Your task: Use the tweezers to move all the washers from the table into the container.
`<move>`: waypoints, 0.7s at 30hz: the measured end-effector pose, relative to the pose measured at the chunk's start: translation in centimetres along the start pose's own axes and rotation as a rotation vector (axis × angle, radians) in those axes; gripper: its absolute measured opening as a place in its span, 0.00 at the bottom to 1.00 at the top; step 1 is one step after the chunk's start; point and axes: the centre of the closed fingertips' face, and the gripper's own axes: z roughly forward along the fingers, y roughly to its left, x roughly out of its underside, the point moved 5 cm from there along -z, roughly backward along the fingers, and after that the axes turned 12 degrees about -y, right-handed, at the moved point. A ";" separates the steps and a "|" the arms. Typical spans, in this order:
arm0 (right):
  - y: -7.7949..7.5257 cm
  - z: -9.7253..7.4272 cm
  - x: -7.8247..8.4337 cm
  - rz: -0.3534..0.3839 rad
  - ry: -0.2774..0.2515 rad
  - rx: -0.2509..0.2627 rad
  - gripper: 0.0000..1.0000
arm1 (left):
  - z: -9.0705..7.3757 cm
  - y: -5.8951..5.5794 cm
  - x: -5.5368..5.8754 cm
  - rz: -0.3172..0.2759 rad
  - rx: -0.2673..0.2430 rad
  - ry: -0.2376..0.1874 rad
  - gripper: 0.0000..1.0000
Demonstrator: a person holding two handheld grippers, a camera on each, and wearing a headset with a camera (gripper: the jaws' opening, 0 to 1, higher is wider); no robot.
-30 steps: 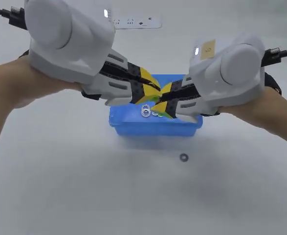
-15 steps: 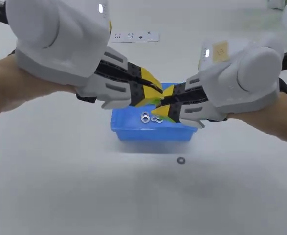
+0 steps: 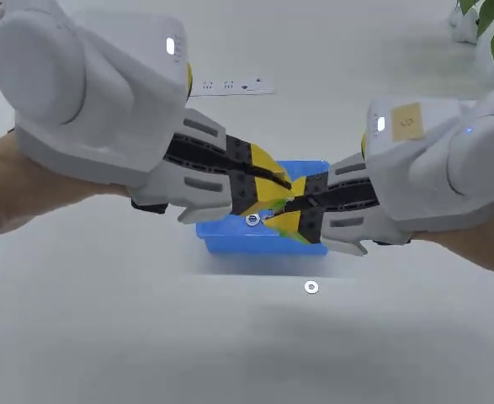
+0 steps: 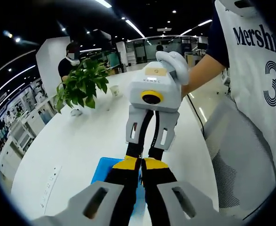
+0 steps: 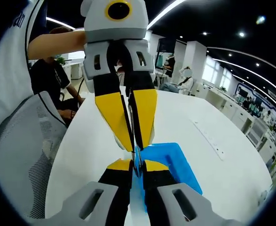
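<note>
The left tool [image 3: 278, 181] and the right tool [image 3: 290, 212] are meeting tip to tip over the blue container [image 3: 259, 241], as they were a second ago. The whole head view has shifted since then, so the camera has moved rather than the things.

In the left gripper view, the left tool [image 4: 141, 165] is showing its jaws clenched almost together. Whether they are pinching anything cannot be told.

In the right gripper view, the right tool [image 5: 138, 165] is holding its jaws close on a thin bright strip that looks like the tweezers [image 5: 136, 157]. The strip is reaching up to the closed tips of the left tool [image 5: 133, 141], above the container [image 5: 171, 162].

One washer [image 3: 252, 220] is lying inside the container. Earlier about three were showing there, and the tools are now covering that spot. Another washer [image 3: 311, 287] is still lying on the bench [image 3: 188, 337], just near of the container and to its right, apart from both tools.
</note>
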 end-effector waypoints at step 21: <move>4.1 -0.8 2.4 0.059 0.041 -0.051 0.10 | 1.5 -4.2 1.3 -0.071 0.022 -0.016 0.07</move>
